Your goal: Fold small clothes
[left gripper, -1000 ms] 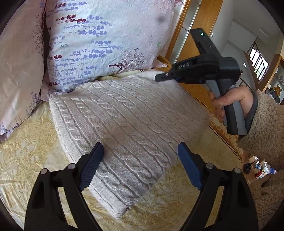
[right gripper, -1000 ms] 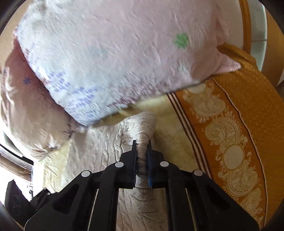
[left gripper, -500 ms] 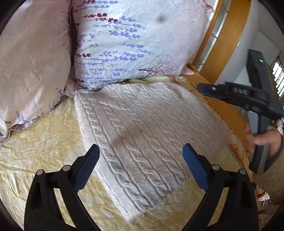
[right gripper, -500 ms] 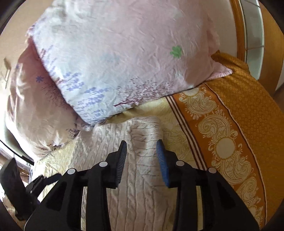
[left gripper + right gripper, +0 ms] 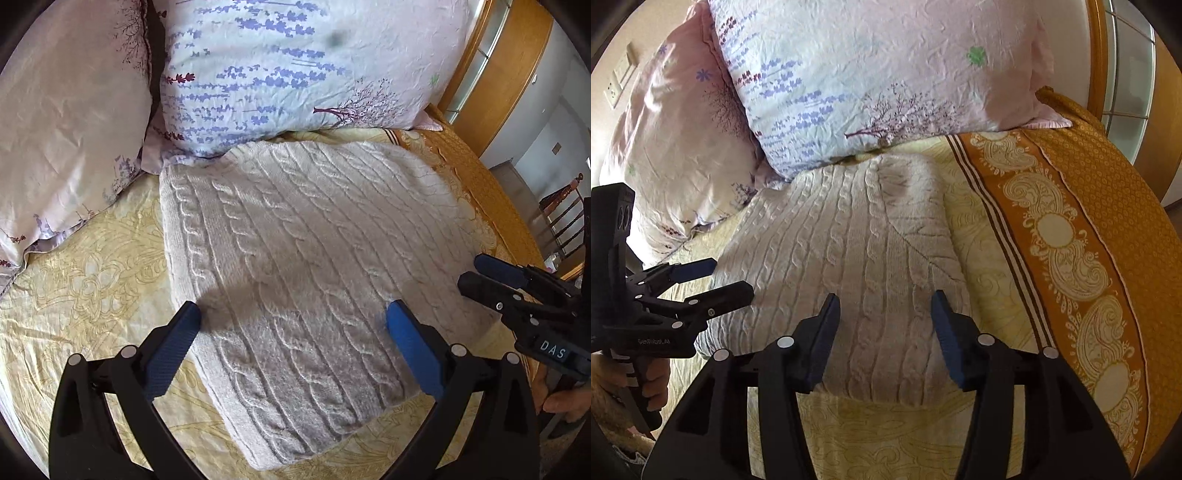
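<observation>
A folded white cable-knit sweater (image 5: 306,266) lies flat on the yellow patterned bedsheet (image 5: 85,288); it also shows in the right wrist view (image 5: 849,251). My left gripper (image 5: 291,317) is open and empty, hovering over the sweater's near corner. It also shows at the left of the right wrist view (image 5: 713,277). My right gripper (image 5: 884,302) is open and empty above the sweater's near edge. It appears at the right edge of the left wrist view (image 5: 476,273).
Two floral pillows (image 5: 280,66) (image 5: 66,110) lean at the head of the bed, touching the sweater's far edge. An orange patterned bedspread border (image 5: 1071,240) runs along the right side. A wooden frame (image 5: 509,62) stands beyond the bed.
My right gripper let go of the sweater's far edge, opened and pulled back toward the near side. The sweater now lies flat. My left gripper stayed open and shifted slightly.
</observation>
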Demonstrator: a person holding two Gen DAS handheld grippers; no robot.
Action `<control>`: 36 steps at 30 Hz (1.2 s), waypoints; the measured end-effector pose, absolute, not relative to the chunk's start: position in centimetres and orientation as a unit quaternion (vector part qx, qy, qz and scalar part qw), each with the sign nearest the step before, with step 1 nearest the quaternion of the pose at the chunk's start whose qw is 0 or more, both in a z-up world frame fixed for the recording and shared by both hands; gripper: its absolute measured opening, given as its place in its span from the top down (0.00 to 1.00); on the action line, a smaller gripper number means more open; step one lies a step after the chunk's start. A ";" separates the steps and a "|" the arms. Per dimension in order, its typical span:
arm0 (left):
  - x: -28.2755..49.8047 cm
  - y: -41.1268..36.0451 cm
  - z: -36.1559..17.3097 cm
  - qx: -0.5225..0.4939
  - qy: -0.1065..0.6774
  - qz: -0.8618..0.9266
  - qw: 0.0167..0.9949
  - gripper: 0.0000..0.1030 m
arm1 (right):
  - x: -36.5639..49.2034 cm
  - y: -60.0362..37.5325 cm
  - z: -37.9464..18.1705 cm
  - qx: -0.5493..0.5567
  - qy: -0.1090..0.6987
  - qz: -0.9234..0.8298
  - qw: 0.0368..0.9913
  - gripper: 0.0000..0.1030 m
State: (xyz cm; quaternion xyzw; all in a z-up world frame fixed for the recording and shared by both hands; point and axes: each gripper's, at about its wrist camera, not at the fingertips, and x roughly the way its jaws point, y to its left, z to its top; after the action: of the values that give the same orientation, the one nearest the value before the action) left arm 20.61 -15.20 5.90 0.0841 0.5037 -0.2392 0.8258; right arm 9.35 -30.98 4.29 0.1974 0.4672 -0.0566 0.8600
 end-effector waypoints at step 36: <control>27.7 -8.0 1.4 -0.231 0.579 -0.276 0.732 0.52 | 17.1 -38.0 -1.4 0.495 0.475 0.094 0.721 0.65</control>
State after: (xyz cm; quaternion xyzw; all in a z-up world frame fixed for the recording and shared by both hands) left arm 27.72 -7.99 1.36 -0.2306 0.5787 -0.2758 0.7320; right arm 17.13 -37.95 -1.39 0.4954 0.4751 0.0939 0.7211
